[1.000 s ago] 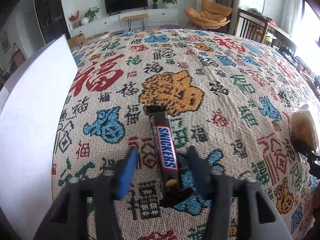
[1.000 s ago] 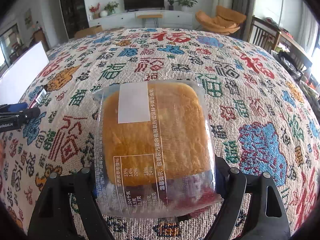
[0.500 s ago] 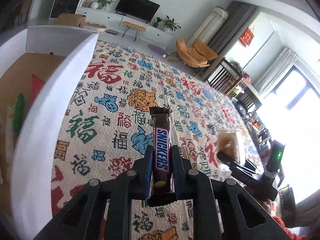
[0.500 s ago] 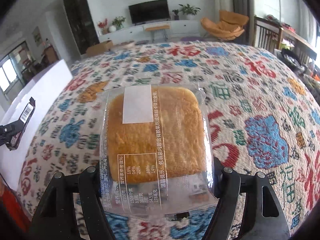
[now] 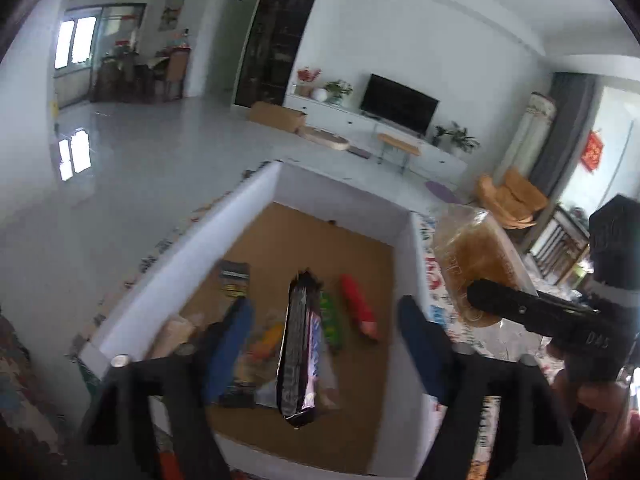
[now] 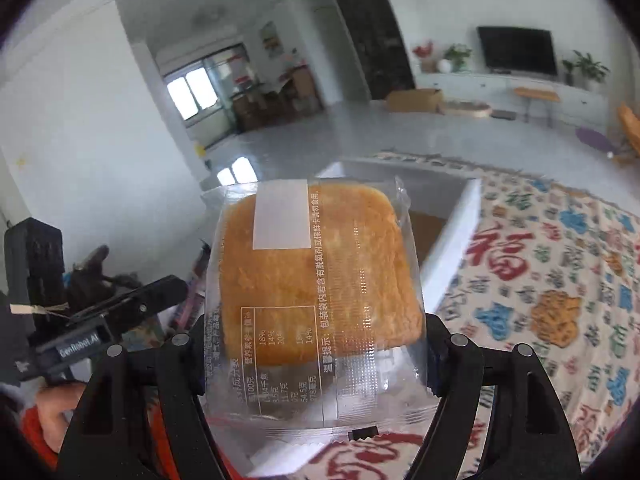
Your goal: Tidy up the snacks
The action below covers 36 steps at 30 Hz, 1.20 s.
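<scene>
My left gripper (image 5: 326, 348) is open above the white box (image 5: 256, 188). The Snickers bar (image 5: 300, 352) hangs between the spread blue fingers, touching neither, over the box's brown floor. My right gripper (image 6: 316, 344) is shut on a clear-wrapped yellow cake (image 6: 320, 276) and holds it in the air beside the box's right wall (image 6: 460, 232). The cake also shows in the left wrist view (image 5: 476, 256), held by the right gripper's black body (image 5: 532, 312).
Several snacks lie on the box floor: a red stick (image 5: 358, 306), a green bar (image 5: 332, 322), a dark packet (image 5: 234, 280). The patterned tablecloth (image 6: 552, 280) spreads right of the box. The left gripper shows at the left of the right wrist view (image 6: 120, 312).
The left gripper moved over the box and opened, letting go of the Snickers bar. The right gripper carried the cake left toward the box.
</scene>
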Each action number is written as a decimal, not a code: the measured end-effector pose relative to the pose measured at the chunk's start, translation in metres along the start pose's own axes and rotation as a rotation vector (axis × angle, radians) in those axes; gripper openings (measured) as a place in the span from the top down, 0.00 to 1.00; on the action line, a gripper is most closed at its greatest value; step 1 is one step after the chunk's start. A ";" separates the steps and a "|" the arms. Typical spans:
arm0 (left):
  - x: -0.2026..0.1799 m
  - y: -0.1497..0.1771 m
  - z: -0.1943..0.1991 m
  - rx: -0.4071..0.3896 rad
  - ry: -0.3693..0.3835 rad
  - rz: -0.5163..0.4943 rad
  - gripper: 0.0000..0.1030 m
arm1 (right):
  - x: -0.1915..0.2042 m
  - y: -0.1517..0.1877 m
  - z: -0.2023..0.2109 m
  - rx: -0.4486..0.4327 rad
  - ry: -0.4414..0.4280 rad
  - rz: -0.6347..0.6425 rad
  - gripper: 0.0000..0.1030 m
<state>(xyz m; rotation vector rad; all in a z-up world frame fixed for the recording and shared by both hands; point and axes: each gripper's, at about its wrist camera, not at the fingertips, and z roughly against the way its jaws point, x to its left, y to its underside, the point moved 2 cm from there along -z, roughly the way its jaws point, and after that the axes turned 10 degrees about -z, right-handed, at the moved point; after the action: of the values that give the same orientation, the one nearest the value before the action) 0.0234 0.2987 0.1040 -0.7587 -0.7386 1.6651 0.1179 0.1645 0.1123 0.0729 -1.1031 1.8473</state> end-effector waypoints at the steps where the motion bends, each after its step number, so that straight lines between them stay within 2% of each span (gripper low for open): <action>1: 0.007 0.003 -0.005 0.010 -0.035 -0.013 0.17 | 0.006 -0.003 -0.020 0.057 -0.003 -0.016 0.22; 3: 0.014 0.009 -0.013 0.051 -0.061 -0.027 0.17 | 0.010 -0.008 -0.044 0.109 -0.004 -0.054 0.22; 7: 0.010 0.022 -0.016 0.051 -0.090 -0.084 0.13 | 0.012 -0.007 -0.042 0.096 -0.006 -0.048 0.21; 9: -0.001 0.025 -0.019 0.060 -0.146 -0.130 0.04 | 0.012 -0.004 -0.036 0.086 0.033 -0.024 0.20; 11: -0.011 0.029 -0.016 0.052 -0.191 -0.163 0.03 | 0.011 0.002 -0.028 0.073 0.074 0.001 0.20; 14: -0.019 0.030 -0.012 0.010 -0.234 -0.143 0.02 | 0.009 0.012 -0.019 0.058 0.121 0.027 0.20; 17: -0.026 0.035 -0.008 0.019 -0.327 -0.163 0.00 | 0.011 0.024 -0.016 0.067 0.175 0.053 0.20; 19: -0.029 0.036 -0.004 0.015 -0.344 -0.194 0.00 | 0.011 0.028 -0.016 0.066 0.220 0.074 0.20; 23: -0.033 0.043 0.002 0.040 -0.323 -0.169 0.00 | 0.014 0.040 -0.004 0.056 0.281 0.098 0.20; 31: -0.035 0.039 0.023 -0.003 -0.246 -0.160 0.00 | 0.021 0.047 0.011 0.047 0.301 0.098 0.20; 36: -0.027 0.036 0.022 0.039 -0.236 -0.137 0.00 | 0.024 0.048 0.014 0.036 0.292 0.104 0.20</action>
<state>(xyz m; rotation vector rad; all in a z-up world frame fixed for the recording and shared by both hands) -0.0102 0.2633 0.0917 -0.4780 -0.8997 1.6553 0.0634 0.1641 0.1003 -0.2307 -0.8839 1.8985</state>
